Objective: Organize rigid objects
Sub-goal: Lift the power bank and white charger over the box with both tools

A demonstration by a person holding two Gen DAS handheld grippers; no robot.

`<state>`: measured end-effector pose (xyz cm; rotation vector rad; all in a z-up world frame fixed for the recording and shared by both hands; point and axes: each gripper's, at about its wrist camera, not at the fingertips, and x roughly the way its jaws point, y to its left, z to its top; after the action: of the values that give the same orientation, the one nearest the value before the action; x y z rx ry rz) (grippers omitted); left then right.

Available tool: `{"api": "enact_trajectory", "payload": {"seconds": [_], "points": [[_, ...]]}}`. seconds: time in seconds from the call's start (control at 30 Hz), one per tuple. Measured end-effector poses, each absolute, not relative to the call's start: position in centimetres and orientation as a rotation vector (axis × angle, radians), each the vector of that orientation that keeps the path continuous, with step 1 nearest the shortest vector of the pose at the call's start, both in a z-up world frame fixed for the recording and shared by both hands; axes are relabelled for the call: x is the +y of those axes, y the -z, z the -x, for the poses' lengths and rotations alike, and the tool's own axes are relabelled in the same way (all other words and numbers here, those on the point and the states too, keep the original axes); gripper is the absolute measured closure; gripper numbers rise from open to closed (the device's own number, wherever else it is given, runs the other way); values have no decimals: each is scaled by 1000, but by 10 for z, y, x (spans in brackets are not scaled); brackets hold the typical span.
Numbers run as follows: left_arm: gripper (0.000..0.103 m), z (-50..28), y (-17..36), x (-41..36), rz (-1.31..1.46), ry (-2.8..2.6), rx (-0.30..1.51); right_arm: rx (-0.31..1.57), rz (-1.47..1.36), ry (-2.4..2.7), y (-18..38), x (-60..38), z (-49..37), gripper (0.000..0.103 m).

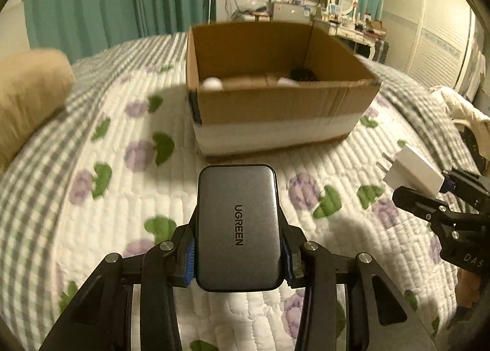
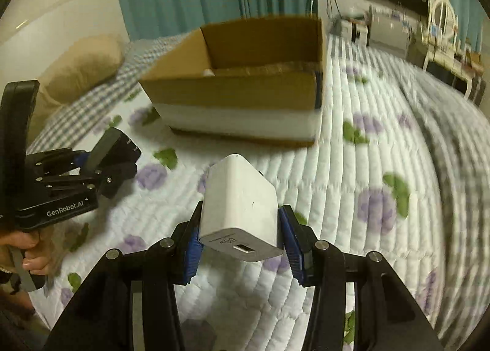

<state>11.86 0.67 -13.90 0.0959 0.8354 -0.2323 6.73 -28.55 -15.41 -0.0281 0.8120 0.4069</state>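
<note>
My left gripper [image 1: 238, 254] is shut on a grey UGREEN charger [image 1: 239, 225], held above the quilt in front of an open cardboard box [image 1: 275, 103]. My right gripper [image 2: 242, 244] is shut on a white charger [image 2: 242, 207] with a USB port facing the camera. In the left wrist view the white charger [image 1: 413, 172] and the right gripper [image 1: 441, 195] show at the right edge. The right wrist view catches the left gripper [image 2: 104, 167] at the left with the grey charger [image 2: 113, 149] edge-on. The box [image 2: 239, 97] lies ahead of both, and white rounded things and a dark item lie inside.
A flower-patterned quilt [image 1: 122, 198] covers the bed. A tan pillow [image 1: 27, 97] lies at the left. A person's hand [image 2: 30, 256] grips the left handle. Teal curtains, a wall screen and a cluttered dressing table [image 1: 343, 17] stand beyond the bed.
</note>
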Motion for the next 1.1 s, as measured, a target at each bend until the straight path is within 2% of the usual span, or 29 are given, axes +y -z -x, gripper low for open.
{"api": "enact_trajectory", "payload": {"seconds": [0.73,0.9,1.1], "points": [[61,-154,-19,3,-28,242,488,370,18,-377,-14,-270,-92,57],[61,-175,-30,3,-24,236,461,310,0,-369,-40,-263,-107,57],[61,-205,-16,-3,-37,255,494,339,-8,-344,-30,-256,-136,57]]}}
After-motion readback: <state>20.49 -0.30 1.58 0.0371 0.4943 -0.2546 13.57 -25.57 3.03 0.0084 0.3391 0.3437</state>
